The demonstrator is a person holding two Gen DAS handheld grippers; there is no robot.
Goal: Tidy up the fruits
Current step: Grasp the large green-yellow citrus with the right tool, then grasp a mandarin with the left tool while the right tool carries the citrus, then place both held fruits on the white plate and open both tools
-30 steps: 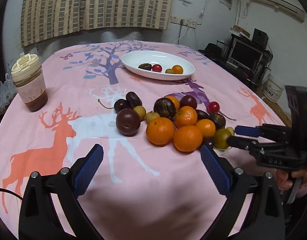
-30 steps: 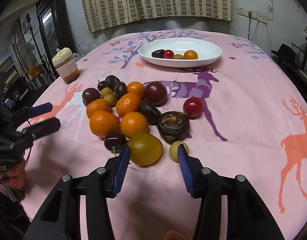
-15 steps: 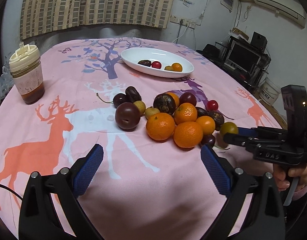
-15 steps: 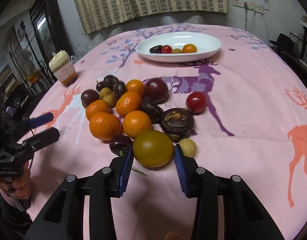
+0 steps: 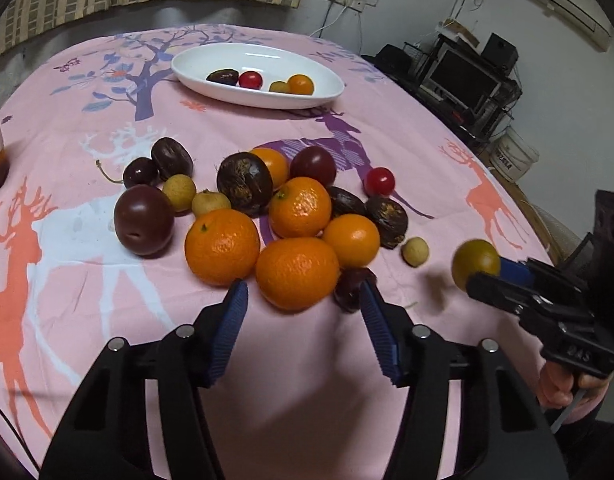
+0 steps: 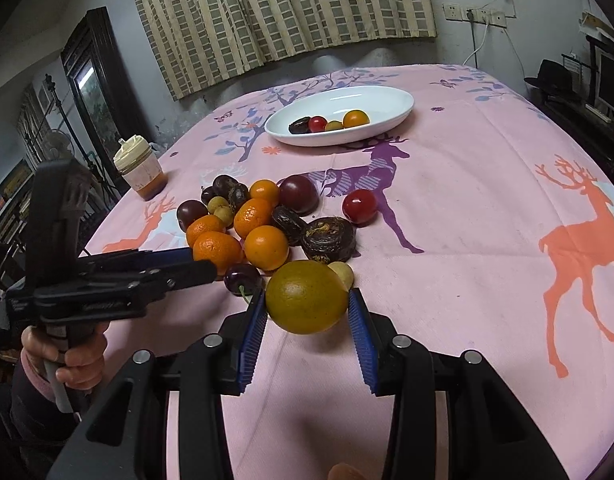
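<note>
A pile of fruit lies mid-table: several oranges (image 5: 297, 272), dark plums (image 5: 143, 220), wrinkled passion fruits (image 5: 245, 183), small yellow longans and a red tomato (image 5: 380, 181). My left gripper (image 5: 303, 316) is open, its blue pads either side of the nearest orange. My right gripper (image 6: 307, 314) is shut on a yellow-green citrus fruit (image 6: 306, 297), held above the cloth; it also shows in the left wrist view (image 5: 475, 264). A white oval dish (image 6: 383, 98) at the back holds several small fruits.
A lidded jar of brown liquid (image 6: 140, 168) stands at the table's left side. A dark cherry (image 6: 243, 278) and a longan (image 6: 344, 273) lie just beyond the right gripper. Shelves with electronics (image 5: 467, 76) stand off the table's right.
The right gripper closed on the yellow-green fruit and lifted it off the cloth. The left gripper moved forward to the nearest orange and narrowed its opening.
</note>
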